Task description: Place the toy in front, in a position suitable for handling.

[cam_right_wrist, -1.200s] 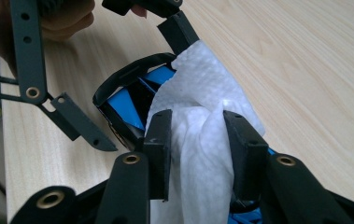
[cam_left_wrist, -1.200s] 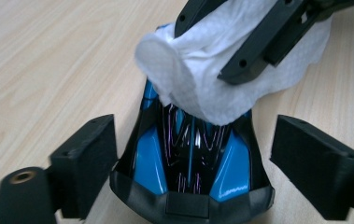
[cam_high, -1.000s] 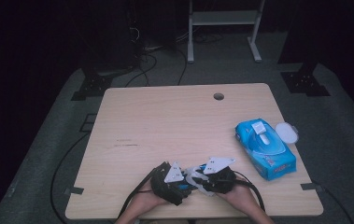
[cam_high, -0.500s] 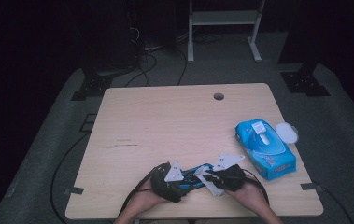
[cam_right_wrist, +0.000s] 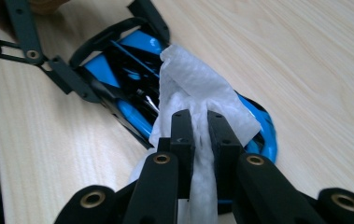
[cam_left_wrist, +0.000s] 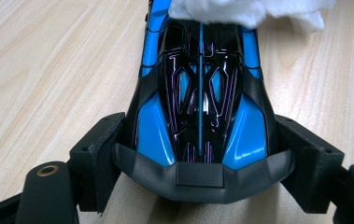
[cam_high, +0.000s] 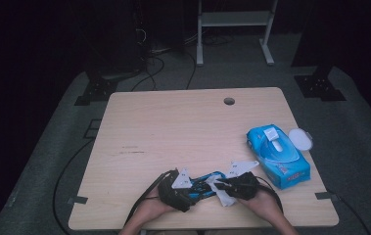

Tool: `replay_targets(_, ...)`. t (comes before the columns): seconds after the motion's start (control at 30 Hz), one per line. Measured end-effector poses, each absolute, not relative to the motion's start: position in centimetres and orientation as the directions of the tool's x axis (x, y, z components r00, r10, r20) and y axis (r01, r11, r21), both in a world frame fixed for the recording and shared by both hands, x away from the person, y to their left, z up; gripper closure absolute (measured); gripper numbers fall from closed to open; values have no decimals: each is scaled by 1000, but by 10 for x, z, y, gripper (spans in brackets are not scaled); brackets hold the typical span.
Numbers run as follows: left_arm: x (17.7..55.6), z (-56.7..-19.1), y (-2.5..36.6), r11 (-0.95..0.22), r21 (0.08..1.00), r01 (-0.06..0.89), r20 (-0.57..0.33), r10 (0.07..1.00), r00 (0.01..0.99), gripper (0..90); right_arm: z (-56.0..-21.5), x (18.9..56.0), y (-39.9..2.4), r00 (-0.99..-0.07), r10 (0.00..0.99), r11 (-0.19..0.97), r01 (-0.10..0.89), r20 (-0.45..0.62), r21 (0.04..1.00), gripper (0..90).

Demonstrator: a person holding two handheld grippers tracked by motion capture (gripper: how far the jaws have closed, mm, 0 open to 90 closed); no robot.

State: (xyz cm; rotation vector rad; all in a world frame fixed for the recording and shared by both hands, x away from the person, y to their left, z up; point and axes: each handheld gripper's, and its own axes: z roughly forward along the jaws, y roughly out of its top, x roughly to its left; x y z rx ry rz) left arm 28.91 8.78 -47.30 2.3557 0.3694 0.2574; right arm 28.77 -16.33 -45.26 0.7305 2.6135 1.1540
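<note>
From above we see a blue wipes pack (cam_high: 278, 155) on the surface (cam_high: 173, 127); up close, our left gripper (cam_left_wrist: 198, 158) fingers clamp a blue toy car (cam_left_wrist: 200, 93), while our right gripper (cam_right_wrist: 201, 135) fingers, having just been closing, pinch a white wipe (cam_right_wrist: 198, 88) draped on it.

The toy car (cam_left_wrist: 200, 88) is glossy blue and black with thin purple lines. The wipe (cam_right_wrist: 198, 93) is white. The counter (cam_high: 173, 127) is pale wood grain. The wipes pack (cam_high: 278, 156) is blue.

Your left gripper (cam_high: 200, 188) sits low at the table's near edge, jaws clamped on the toy car (cam_left_wrist: 201, 93). Your right gripper (cam_high: 220, 187) faces it, jaws just closed, pinching the white wipe (cam_right_wrist: 198, 93). Both forearms enter from below.
</note>
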Motion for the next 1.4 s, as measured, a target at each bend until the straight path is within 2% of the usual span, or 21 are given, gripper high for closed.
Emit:
replay_targets(0.27, 289, -473, 88, -694, 694, 190, 77, 334, 939, 234, -450, 288, -172, -841, 539, 601, 350, -41, 718, 823)
replay_targets(0.43, 290, -473, 88, -692, 697, 190, 73, 332, 940, 233, -451, 288, -181, -831, 557, 578, 378, -11, 724, 826)
replay_targets(0.57, 291, -473, 88, -692, 697, 190, 72, 331, 941, 233, -451, 284, -174, -865, 499, 565, 366, 46, 740, 828)
replay_targets(0.7, 291, -473, 88, -693, 696, 189, 72, 329, 942, 233, -451, 282, -169, -876, 481, 592, 345, 24, 728, 828)
replay_targets(0.83, 291, -473, 88, -693, 695, 189, 71, 328, 942, 233, -450, 287, -177, -862, 505, 575, 374, 44, 728, 826)
replay_targets(0.93, 291, -473, 88, -692, 696, 190, 70, 329, 942, 233, -451, 291, -185, -834, 552, 590, 388, -3, 708, 828)
replay_targets(1.07, 292, -473, 88, -692, 696, 193, 68, 331, 941, 232, -454, 292, -191, -821, 571, 569, 419, 27, 708, 830)
replay_targets(1.2, 292, -473, 88, -692, 697, 191, 69, 329, 942, 232, -452, 286, -179, -863, 501, 550, 374, 63, 747, 828)
replay_targets(1.27, 292, -473, 88, -693, 695, 192, 69, 330, 942, 232, -453, 283, -171, -879, 476, 577, 343, 36, 742, 827)
replay_targets(1.4, 292, -473, 87, -695, 694, 189, 73, 329, 942, 232, -453, 288, -176, -867, 492, 553, 379, 77, 742, 826)
